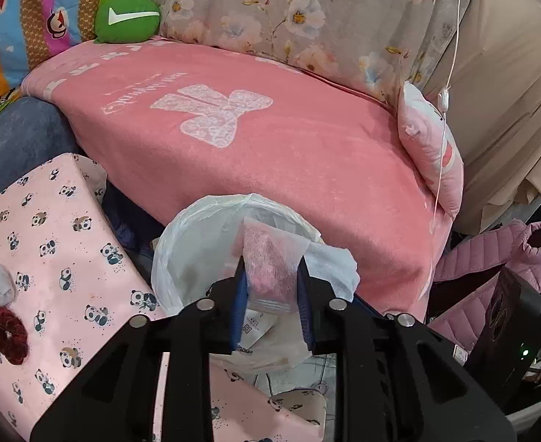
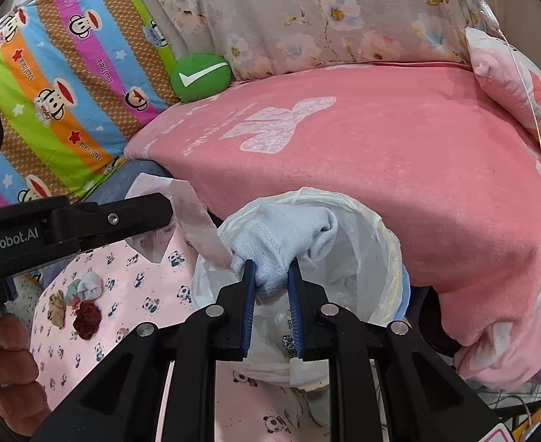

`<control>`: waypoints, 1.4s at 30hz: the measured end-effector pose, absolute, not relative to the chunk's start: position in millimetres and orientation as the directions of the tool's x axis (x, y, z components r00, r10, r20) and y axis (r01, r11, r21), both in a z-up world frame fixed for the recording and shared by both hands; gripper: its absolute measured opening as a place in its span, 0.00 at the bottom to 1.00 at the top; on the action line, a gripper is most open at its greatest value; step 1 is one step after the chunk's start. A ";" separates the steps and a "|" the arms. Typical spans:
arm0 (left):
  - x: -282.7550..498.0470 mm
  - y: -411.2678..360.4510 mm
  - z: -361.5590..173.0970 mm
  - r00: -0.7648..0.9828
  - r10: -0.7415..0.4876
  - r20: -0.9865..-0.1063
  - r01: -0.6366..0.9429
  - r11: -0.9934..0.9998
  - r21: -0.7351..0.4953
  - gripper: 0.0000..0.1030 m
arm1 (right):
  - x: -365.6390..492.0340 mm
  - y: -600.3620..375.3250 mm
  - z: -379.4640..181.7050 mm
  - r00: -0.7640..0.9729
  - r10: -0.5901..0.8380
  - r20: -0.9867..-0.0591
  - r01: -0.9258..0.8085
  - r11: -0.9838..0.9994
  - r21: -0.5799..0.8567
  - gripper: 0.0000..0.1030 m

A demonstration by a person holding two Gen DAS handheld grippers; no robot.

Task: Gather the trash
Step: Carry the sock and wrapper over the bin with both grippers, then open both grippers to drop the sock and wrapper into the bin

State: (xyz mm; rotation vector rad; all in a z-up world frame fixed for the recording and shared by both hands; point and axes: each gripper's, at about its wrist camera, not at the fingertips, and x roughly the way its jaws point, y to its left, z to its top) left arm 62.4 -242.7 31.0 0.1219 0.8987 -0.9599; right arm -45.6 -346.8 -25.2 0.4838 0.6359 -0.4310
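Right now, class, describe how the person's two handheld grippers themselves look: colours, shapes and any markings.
Both the left gripper and the right gripper have black angular bodies with triangular cut-outs, round silver pins at the joints, and blue ribbed fingers. Seen from the right wrist, the left gripper's side carries white "GenRobot.AI" lettering and a small screw. A bare hand grips its handle; no sleeve or cable shows.

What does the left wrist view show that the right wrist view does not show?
Only the left wrist view shows the pink quilted jacket at right, and the left gripper head-on, shut on a thin tissue.

Only the right wrist view shows the right gripper shut on a pale blue cloth, and the person's fingers.

Both show the lined bin, the pink blanket and the green cushion.
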 end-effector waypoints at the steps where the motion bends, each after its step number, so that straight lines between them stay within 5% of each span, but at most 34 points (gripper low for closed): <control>1: 61.6 -242.9 31.6 0.278 -0.652 -0.706 0.745 0.610 -0.270 0.44 | -46.3 -349.0 -26.0 0.723 -0.234 -0.650 0.523 0.800 0.293 0.16; 3: 62.0 -241.5 32.1 0.307 -0.643 -0.702 0.733 0.630 -0.256 0.58 | -45.3 -352.4 -26.9 0.721 -0.236 -0.652 0.527 0.797 0.295 0.18; 12: 80.2 -214.6 23.5 0.369 -0.582 -0.725 0.670 0.707 -0.227 0.67 | -37.2 -353.1 -26.9 0.732 -0.235 -0.640 0.528 0.789 0.315 0.34; 42: 113.4 -108.2 -0.6 0.462 -0.496 -0.735 0.485 0.835 -0.258 0.74 | 2.4 -278.9 -15.9 0.746 -0.159 -0.647 0.408 0.877 0.255 0.49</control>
